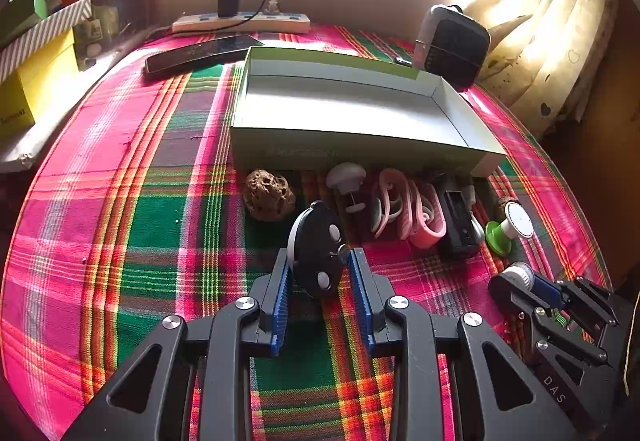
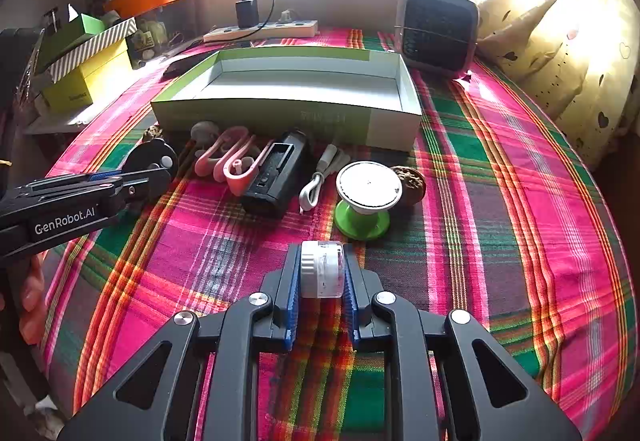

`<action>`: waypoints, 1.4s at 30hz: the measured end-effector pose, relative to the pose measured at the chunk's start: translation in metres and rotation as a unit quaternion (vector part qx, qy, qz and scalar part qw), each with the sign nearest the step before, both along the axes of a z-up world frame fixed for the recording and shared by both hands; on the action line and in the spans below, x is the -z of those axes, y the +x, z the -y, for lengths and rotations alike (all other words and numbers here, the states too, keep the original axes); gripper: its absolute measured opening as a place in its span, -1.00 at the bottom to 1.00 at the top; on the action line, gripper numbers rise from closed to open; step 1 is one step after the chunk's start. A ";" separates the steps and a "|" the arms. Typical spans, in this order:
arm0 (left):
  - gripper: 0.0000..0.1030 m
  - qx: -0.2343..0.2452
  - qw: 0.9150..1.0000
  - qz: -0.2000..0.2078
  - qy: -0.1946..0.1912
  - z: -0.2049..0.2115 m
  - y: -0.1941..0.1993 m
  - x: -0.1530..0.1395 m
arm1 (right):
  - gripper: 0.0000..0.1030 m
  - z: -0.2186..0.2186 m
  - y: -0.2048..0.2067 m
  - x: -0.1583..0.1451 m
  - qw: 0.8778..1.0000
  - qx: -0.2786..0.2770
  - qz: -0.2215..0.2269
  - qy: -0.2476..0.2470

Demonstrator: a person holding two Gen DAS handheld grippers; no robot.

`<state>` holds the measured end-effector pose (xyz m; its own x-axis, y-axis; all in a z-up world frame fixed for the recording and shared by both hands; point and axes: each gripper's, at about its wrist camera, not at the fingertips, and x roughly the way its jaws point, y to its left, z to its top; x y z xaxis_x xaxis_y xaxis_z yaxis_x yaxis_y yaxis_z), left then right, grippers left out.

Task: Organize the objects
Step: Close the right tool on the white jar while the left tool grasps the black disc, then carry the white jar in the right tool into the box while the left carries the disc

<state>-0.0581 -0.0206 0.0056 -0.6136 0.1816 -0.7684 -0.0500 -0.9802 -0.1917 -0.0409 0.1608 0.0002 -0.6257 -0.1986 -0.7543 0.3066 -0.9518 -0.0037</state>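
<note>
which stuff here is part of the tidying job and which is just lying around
Part of the job:
- open green-and-white cardboard box
- black oval disc with white buttons, in the left gripper
- small white ridged cylinder, in the right gripper
- pink plastic clips
- black rectangular device
- green-based white knob

Just lying about:
- white power strip
- grey mini fan
- yellow box

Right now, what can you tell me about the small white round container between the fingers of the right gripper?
The small white round container is a short cylinder lying on its side on the plaid tablecloth. One end has a ribbed white cap; the body looks like translucent plastic. The blue pads of the right gripper press on its two ends. It sits in front of the green-based stand, apart from it.
</note>
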 end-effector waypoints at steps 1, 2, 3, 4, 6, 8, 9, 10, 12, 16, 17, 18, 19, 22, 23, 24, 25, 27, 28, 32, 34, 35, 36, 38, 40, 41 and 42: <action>-0.48 0.001 1.000 0.000 0.001 0.000 0.001 0.000 | -0.62 0.000 0.000 0.000 1.000 0.000 0.000 -0.001; -0.48 0.003 1.000 -0.001 0.002 0.000 0.003 0.000 | -0.62 0.000 0.000 0.000 1.000 0.000 0.000 -0.002; -0.49 0.005 1.000 -0.001 0.002 0.000 0.005 0.000 | -0.62 0.000 0.000 0.000 1.000 0.000 -0.001 -0.003; -0.49 0.006 1.000 -0.001 0.001 0.000 0.006 0.000 | -0.62 -0.001 0.001 0.000 1.000 0.000 -0.001 -0.004; -0.49 0.007 1.000 -0.002 -0.002 0.000 0.007 0.000 | -0.62 -0.001 0.001 0.000 1.000 -0.001 -0.001 -0.005; -0.49 0.006 1.000 -0.002 -0.001 -0.001 0.008 0.000 | -0.62 -0.002 0.001 0.000 1.000 -0.001 -0.001 -0.005; -0.50 0.007 1.000 -0.002 0.000 -0.001 0.008 0.000 | -0.62 -0.002 0.001 0.000 1.000 -0.001 0.000 -0.005; -0.50 0.008 1.000 -0.002 0.000 -0.002 0.009 0.000 | -0.62 -0.002 0.001 0.000 1.000 -0.001 0.000 -0.006; -0.50 0.010 1.000 -0.002 -0.001 -0.003 0.009 0.000 | -0.62 -0.003 0.001 0.000 1.000 -0.002 0.000 -0.006; -0.50 0.009 1.000 -0.002 -0.002 -0.002 0.010 0.000 | -0.62 -0.003 0.001 0.000 1.000 -0.002 0.000 -0.006; -0.50 0.008 1.000 -0.002 0.000 0.000 0.010 0.000 | -0.62 -0.002 0.001 0.000 1.000 -0.003 0.000 -0.006; -0.51 0.007 1.000 -0.003 0.001 0.001 0.010 -0.001 | -0.62 -0.002 0.001 0.000 1.000 -0.003 0.000 -0.005; -0.51 0.006 1.000 -0.004 0.001 0.002 0.010 -0.001 | -0.62 -0.003 0.001 0.000 1.000 -0.003 0.000 -0.005; -0.51 0.004 1.000 -0.007 0.000 0.003 0.010 -0.002 | -0.62 -0.003 0.001 0.000 1.000 -0.004 0.001 -0.006; -0.51 0.005 1.000 -0.008 -0.001 0.003 0.011 -0.003 | -0.62 -0.002 0.001 0.000 1.000 -0.005 0.001 -0.006; -0.51 0.005 1.000 -0.009 -0.002 0.003 0.011 -0.004 | -0.62 -0.002 0.001 0.000 1.000 -0.006 0.000 -0.006; -0.51 0.005 1.000 -0.010 -0.002 0.003 0.011 -0.004 | -0.62 -0.002 0.001 0.000 1.000 -0.006 0.000 -0.005; -0.51 0.006 1.000 -0.012 -0.003 0.003 0.011 -0.006 | -0.62 -0.002 0.001 -0.002 1.000 -0.007 -0.002 -0.006; -0.51 0.006 1.000 -0.014 -0.004 0.003 0.011 -0.007 | -0.62 -0.002 0.002 -0.003 1.000 -0.007 -0.004 -0.007; -0.51 0.006 1.000 -0.018 -0.007 0.003 0.012 -0.010 | -0.62 0.000 0.001 -0.007 1.000 -0.011 -0.010 -0.005; -0.51 0.006 1.000 -0.019 -0.007 0.004 0.011 -0.012 | -0.62 0.001 0.001 -0.010 1.000 -0.013 -0.012 -0.005; -0.51 0.006 1.000 -0.020 -0.007 0.003 0.011 -0.014 | -0.62 0.001 0.000 -0.011 1.000 -0.013 -0.013 -0.006; -0.51 0.005 1.000 -0.021 -0.007 0.004 0.011 -0.015 | -0.62 0.001 0.000 -0.013 1.000 -0.014 -0.015 -0.008; -0.51 0.006 1.000 -0.027 -0.007 0.004 0.010 -0.020 | -0.62 0.001 -0.002 -0.017 1.000 -0.014 -0.020 -0.007; -0.51 0.007 0.999 -0.032 -0.008 0.005 0.009 -0.024 | -0.62 0.001 -0.004 -0.022 1.000 -0.015 -0.026 -0.006; -0.51 0.008 0.999 -0.034 -0.008 0.005 0.008 -0.026 | -0.62 0.002 -0.006 -0.024 0.999 -0.017 -0.029 -0.006; -0.51 0.009 0.999 -0.037 -0.009 0.005 0.007 -0.028 | -0.62 0.003 -0.007 -0.027 0.999 -0.018 -0.032 -0.006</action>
<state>-0.0510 -0.0253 0.0341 -0.6651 0.1799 -0.7248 -0.0806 -0.9822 -0.1698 -0.0481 0.1581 0.0267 -0.6645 -0.2307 -0.7107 0.3399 -0.9404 -0.0125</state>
